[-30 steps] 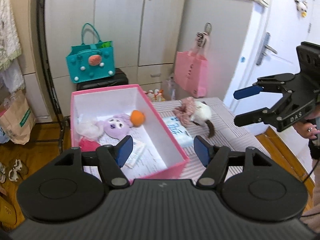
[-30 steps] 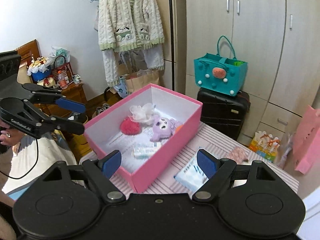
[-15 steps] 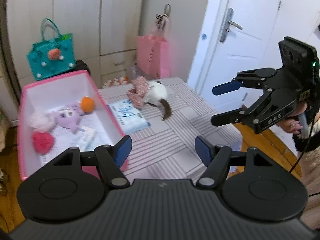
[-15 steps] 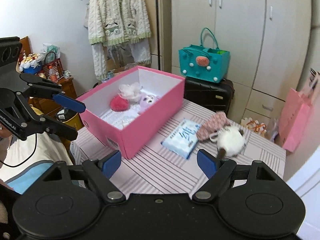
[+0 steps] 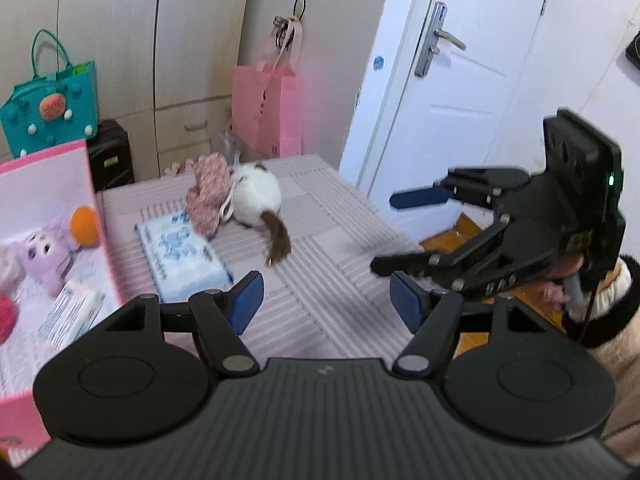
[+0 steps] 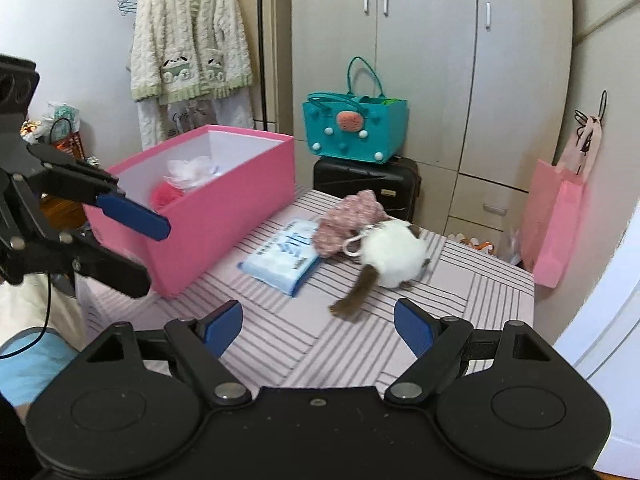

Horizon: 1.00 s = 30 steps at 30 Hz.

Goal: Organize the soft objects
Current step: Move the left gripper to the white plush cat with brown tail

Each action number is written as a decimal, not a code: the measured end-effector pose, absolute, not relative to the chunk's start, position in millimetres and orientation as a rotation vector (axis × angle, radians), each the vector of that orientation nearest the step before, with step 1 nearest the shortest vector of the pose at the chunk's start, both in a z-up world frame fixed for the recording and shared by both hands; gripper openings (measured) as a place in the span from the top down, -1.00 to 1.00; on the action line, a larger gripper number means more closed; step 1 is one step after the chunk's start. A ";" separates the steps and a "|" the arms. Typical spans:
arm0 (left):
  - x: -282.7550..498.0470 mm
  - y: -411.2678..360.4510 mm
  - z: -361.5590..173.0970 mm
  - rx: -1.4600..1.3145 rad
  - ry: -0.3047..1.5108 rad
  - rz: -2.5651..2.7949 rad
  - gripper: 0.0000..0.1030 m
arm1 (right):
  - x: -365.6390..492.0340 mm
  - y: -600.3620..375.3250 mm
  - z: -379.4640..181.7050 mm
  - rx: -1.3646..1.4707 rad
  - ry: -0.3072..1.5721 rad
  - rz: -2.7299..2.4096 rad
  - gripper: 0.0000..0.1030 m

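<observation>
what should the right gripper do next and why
Probably ease the right gripper forward and down over the white plush toy. Its jaws are open with nothing between them, and the toy lies on the striped table just ahead, outside the pink box that already holds other soft things.

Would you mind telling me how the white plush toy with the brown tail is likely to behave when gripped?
The white plush toy looks fluffy, so it probably squashes and weighs little. Its brown tail lies limp and would likely dangle. Its white loop touches the pink fabric bundle, which may drag along.
</observation>
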State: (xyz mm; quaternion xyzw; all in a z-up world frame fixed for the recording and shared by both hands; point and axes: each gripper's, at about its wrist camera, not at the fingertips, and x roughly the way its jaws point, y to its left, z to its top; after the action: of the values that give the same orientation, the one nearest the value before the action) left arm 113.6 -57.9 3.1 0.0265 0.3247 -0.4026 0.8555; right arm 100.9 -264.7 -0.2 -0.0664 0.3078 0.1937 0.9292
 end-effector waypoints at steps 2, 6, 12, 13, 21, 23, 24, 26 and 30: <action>119.6 -67.9 -0.6 0.058 0.656 -0.826 -0.34 | 105.9 -272.3 -8.9 -0.132 0.615 0.385 -0.67; 135.3 -86.3 -10.6 0.047 0.611 -0.791 -0.34 | 120.0 -283.9 -23.4 -0.108 0.578 0.378 -0.68; 164.7 -110.4 -26.4 -0.039 0.591 -0.769 -0.34 | 151.8 -288.0 -45.6 -0.120 0.562 0.375 -0.68; 170.7 -114.2 -29.2 -0.057 0.591 -0.766 -0.34 | 157.1 -287.4 -48.1 -0.128 0.561 0.377 -0.68; 208.1 -141.7 -48.4 -0.068 0.539 -0.638 -0.34 | 206.7 -278.5 -67.2 -0.197 0.588 0.398 -0.69; 217.9 -146.7 -54.8 -0.066 0.549 -0.601 -0.34 | 218.6 -277.9 -70.7 -0.222 0.585 0.400 -0.69; 221.4 -148.6 -57.6 -0.066 0.553 -0.591 -0.34 | 222.7 -278.1 -72.3 -0.230 0.580 0.401 -0.70; 229.3 -152.0 -63.6 -0.075 0.580 -0.583 -0.34 | 232.9 -280.4 -75.9 -0.233 0.582 0.421 -0.70; 239.2 -156.3 -71.9 -0.110 0.620 -0.588 -0.34 | 251.6 -285.5 -81.3 -0.189 0.595 0.460 -0.71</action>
State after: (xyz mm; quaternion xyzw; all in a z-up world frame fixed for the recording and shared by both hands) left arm 239.2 -156.3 -71.9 -0.0533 0.3003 -0.2848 0.9088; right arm 251.6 -285.5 -81.3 -0.0922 0.2901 0.2240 0.9258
